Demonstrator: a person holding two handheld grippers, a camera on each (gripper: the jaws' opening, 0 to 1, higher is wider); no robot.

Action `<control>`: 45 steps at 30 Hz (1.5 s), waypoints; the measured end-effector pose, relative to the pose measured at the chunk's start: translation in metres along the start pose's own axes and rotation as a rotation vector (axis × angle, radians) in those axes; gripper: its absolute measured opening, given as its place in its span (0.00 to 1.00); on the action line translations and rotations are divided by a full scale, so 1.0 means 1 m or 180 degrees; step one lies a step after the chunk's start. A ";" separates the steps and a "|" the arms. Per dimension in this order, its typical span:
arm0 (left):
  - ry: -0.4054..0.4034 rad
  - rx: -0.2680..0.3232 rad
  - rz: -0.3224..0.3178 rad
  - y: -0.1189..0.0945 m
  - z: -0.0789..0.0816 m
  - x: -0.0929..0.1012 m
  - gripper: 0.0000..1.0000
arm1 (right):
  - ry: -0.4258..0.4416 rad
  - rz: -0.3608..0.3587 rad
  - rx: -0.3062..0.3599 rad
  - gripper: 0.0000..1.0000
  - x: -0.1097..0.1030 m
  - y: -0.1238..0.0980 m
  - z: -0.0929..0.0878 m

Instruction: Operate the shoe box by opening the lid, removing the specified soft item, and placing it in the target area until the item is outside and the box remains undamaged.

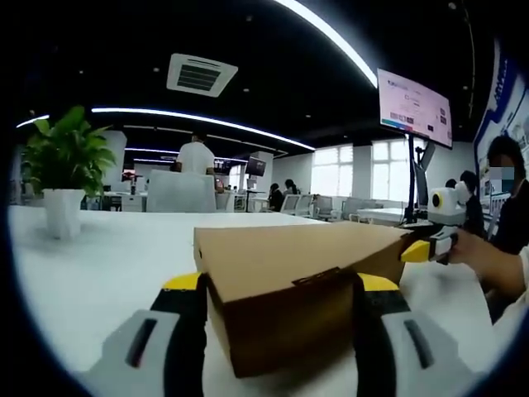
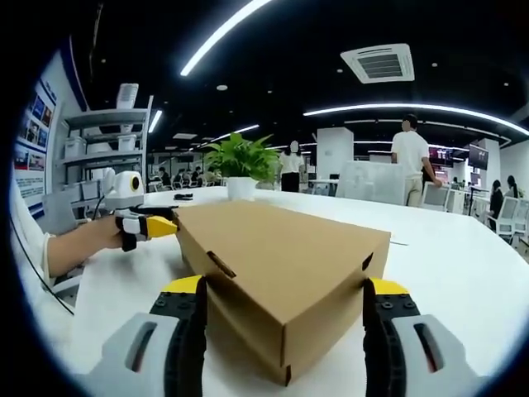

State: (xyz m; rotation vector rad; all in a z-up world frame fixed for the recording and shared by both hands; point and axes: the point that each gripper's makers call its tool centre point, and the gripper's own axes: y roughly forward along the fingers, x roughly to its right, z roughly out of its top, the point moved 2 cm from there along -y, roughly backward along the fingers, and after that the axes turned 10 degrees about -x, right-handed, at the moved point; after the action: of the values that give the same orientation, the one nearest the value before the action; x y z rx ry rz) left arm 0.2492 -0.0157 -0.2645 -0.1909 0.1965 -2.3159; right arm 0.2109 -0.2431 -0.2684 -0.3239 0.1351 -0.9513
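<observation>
1. Centrally, a closed brown cardboard shoe box (image 1: 289,289) rests on the white bench (image 1: 99,265); its lid is down and a tuck tab shows on the near edge of the lid.
2. Left gripper (image 1: 281,331), left gripper view: the grey fingers (image 1: 157,339) with yellow tips stand spread on either side of the box's near corner. Whether they press the cardboard cannot be told.
3. Right gripper (image 2: 285,331), right gripper view: its yellow-tipped fingers (image 2: 165,339) likewise straddle another corner of the same shoe box (image 2: 281,256), set wide apart; contact with the walls cannot be told.
4. Cross-views: the right gripper (image 1: 434,240) enters the left gripper view from the right, its yellow tip against the far end of the box, held by a hand (image 1: 479,260). The left gripper (image 2: 149,223) appears at the left of the right gripper view, its yellow tip touching the box's far corner, with a hand (image 2: 87,240) and white sleeve behind it.
5. Surroundings: a potted plant (image 1: 62,165) in a white pot stands on the bench (image 2: 463,265) well apart from the box; the same potted plant (image 2: 241,165) sits beyond the box in the right gripper view.
6. Background: an open office with ceiling light strips, a wall screen (image 1: 413,107), a shelf rack (image 2: 107,157) and several people standing or seated at a distance.
</observation>
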 end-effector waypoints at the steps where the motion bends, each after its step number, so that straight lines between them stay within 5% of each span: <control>1: 0.0003 -0.0014 0.0004 -0.001 0.000 0.001 0.73 | -0.0005 0.0000 -0.0005 0.78 -0.001 -0.001 0.000; 45: -0.0013 0.0064 0.0149 -0.032 -0.007 0.014 0.72 | -0.0015 0.0158 -0.0038 0.80 -0.023 -0.007 -0.004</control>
State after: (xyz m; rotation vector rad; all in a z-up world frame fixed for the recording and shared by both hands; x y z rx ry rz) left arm 0.2158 -0.0032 -0.2637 -0.1792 0.1736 -2.2700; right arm 0.1911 -0.2289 -0.2707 -0.3322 0.1440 -0.9010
